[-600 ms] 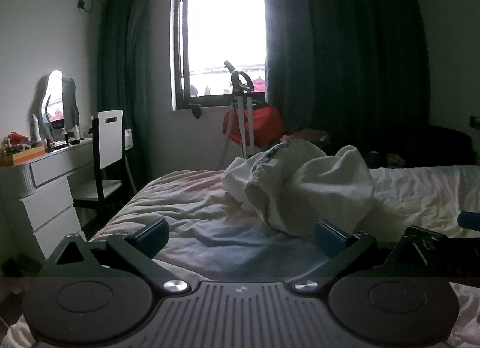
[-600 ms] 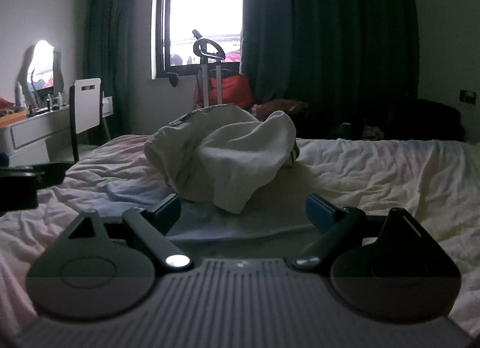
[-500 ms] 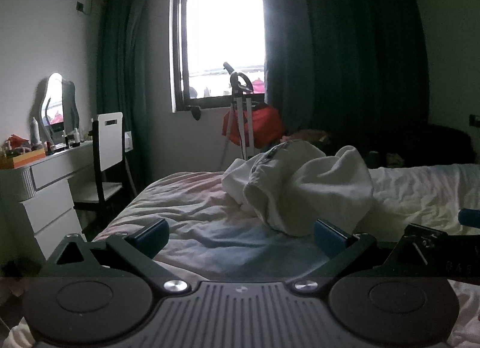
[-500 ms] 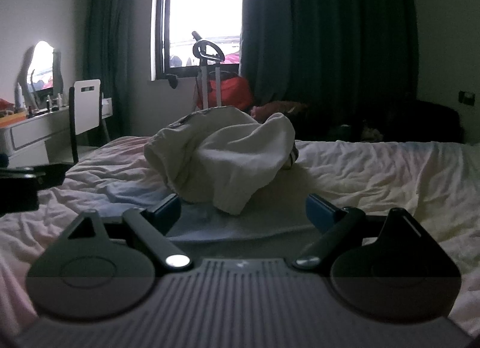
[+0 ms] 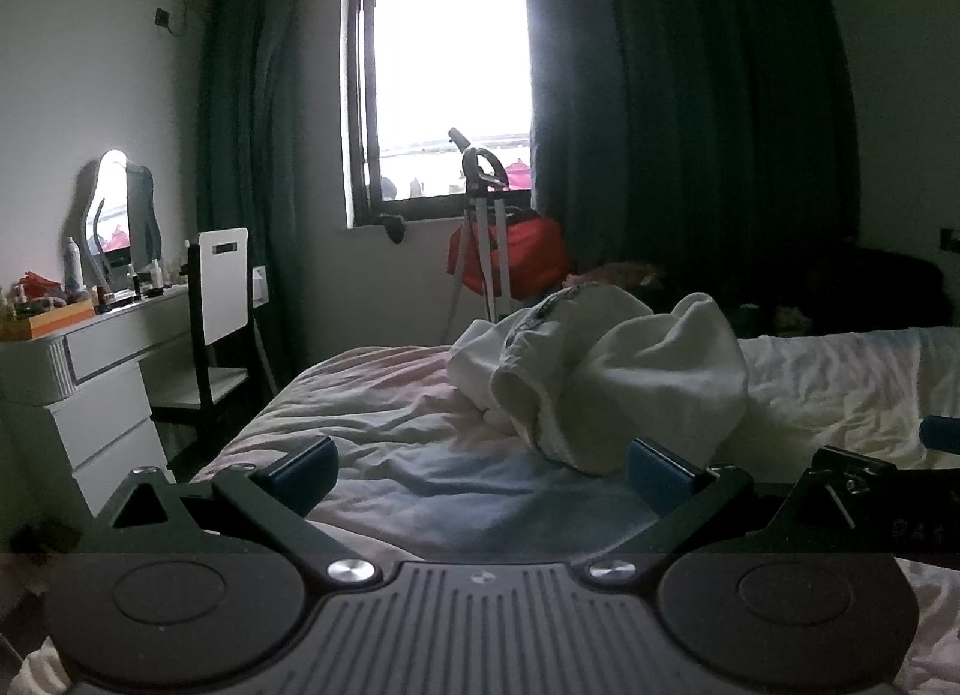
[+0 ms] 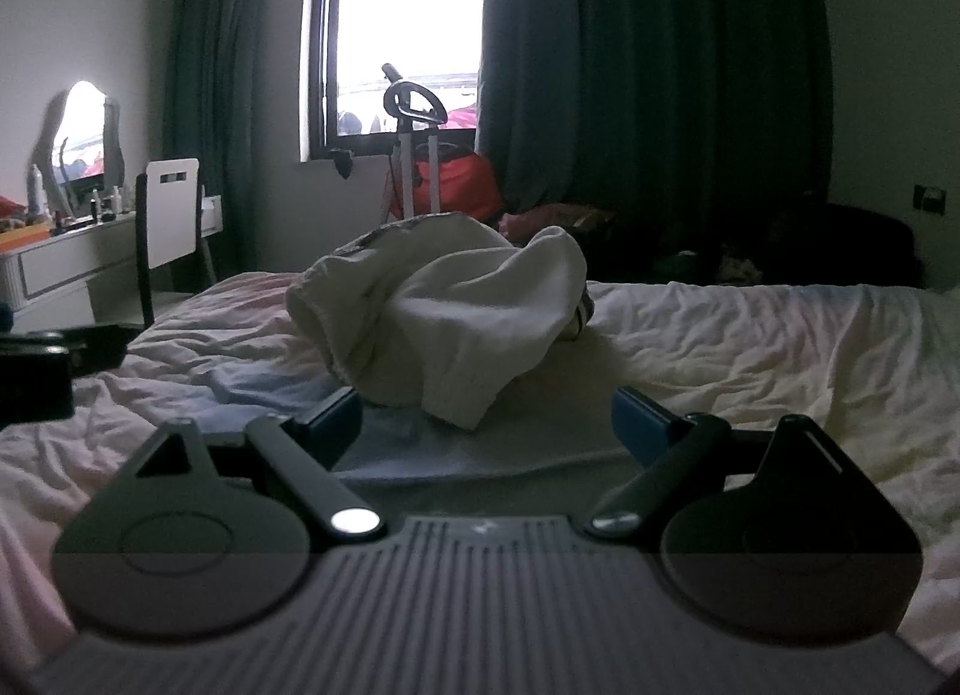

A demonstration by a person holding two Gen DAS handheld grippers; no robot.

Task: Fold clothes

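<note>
Nothing is folded yet: the crumpled heap of white cotton clothes [image 5: 612, 377] lies bunched mid-bed on the wrinkled pale sheet [image 6: 750, 347] (untouched, I judge), ahead of my left claw [image 5: 480, 464] and right claw [image 6: 486, 419], both spread wide and empty.

Change detected: minimal. In the left wrist view, the mirror [image 5: 111, 215] and the chair [image 5: 223, 275] beyond the left edge of the bed [image 5: 372, 413] sit marginally lower in frame than before, which indicates a slight shift in how the left gripper [image 5: 480, 466] points. In the right wrist view, no displacement can be made out.
</note>
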